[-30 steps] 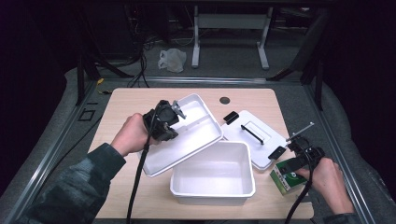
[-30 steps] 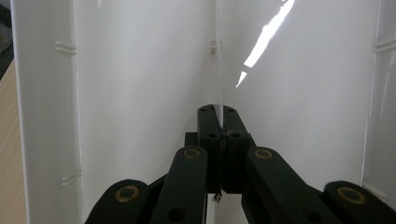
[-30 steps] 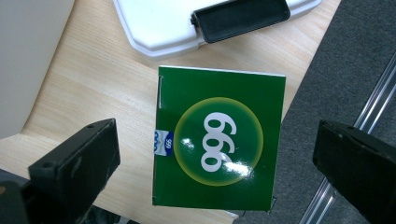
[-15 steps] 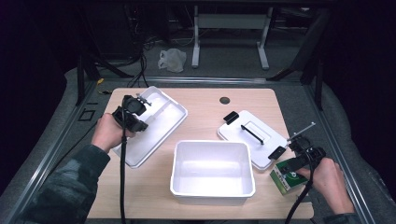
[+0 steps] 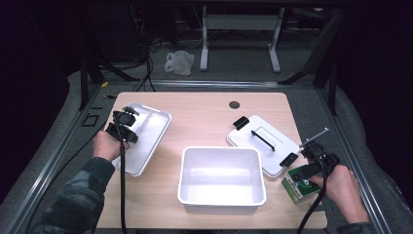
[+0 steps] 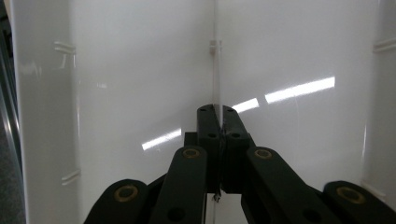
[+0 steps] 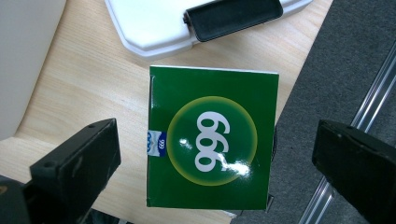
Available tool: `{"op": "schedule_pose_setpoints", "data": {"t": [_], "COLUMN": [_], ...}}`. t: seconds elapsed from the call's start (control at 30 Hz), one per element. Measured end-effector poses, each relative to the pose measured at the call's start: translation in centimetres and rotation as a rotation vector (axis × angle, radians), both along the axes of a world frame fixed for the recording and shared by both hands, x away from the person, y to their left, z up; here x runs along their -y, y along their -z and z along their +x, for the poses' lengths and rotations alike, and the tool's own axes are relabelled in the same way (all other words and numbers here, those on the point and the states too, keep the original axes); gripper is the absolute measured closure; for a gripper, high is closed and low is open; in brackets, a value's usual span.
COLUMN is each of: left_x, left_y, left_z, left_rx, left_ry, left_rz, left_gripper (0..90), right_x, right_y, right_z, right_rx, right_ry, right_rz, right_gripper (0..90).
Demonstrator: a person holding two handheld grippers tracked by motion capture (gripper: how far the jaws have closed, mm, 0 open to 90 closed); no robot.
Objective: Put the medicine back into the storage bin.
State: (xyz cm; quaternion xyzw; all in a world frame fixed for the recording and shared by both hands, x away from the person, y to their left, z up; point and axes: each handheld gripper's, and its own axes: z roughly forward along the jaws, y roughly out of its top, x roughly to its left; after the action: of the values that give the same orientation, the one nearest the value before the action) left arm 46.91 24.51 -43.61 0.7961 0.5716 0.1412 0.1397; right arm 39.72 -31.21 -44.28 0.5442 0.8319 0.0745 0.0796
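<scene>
Tray point(image 5: 146, 139), shallow and white, lies well left of the white tub point(image 5: 222, 176) on the table point(image 5: 204, 117); the left gripper point(image 5: 122, 126) is clamped on its thin inner divider. Right of the tub rests a white lid point(image 5: 263, 144) with black clips. Just beyond the lid's near corner stands a green box point(image 7: 211, 143), the right gripper point(image 7: 217, 163) hovering above it, jaws wide apart and clear of its sides.

So the bin point(image 5: 222, 179) sits front-center on the table point(image 5: 204, 117). Tray point(image 5: 146, 139) is off to its left, lid point(image 5: 263, 144) to the right and a bit behind. Box point(image 5: 297, 185) sits at the front right corner, just in front of the lid.
</scene>
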Motion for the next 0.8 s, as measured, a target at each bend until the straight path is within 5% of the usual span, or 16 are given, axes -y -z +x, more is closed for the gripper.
{"op": "schedule_pose_setpoints", "data": {"t": [0.17, 0.37, 0.8], "left_x": [-1.0, -1.6, -1.4], "left_y": [2.5, 4.9, 8.5], "left_z": [1.0, 1.5, 2.3], "left_rx": [-0.04, -0.085, -0.159], "left_ry": [-0.11, -0.182, -0.286], "left_rz": [0.0, 0.0, 0.012], "left_gripper": [89.1, 89.1, 89.0], "right_x": [0.0, 0.0, 0.0], "right_y": [0.2, 0.3, 0.5], "right_z": [0.1, 0.1, 0.1], "right_rx": [0.001, 0.001, -0.001], "right_ry": [0.002, 0.0, -0.001], "right_rz": [-0.004, -0.003, -0.002], "right_gripper": [0.9, 1.1, 1.2]}}
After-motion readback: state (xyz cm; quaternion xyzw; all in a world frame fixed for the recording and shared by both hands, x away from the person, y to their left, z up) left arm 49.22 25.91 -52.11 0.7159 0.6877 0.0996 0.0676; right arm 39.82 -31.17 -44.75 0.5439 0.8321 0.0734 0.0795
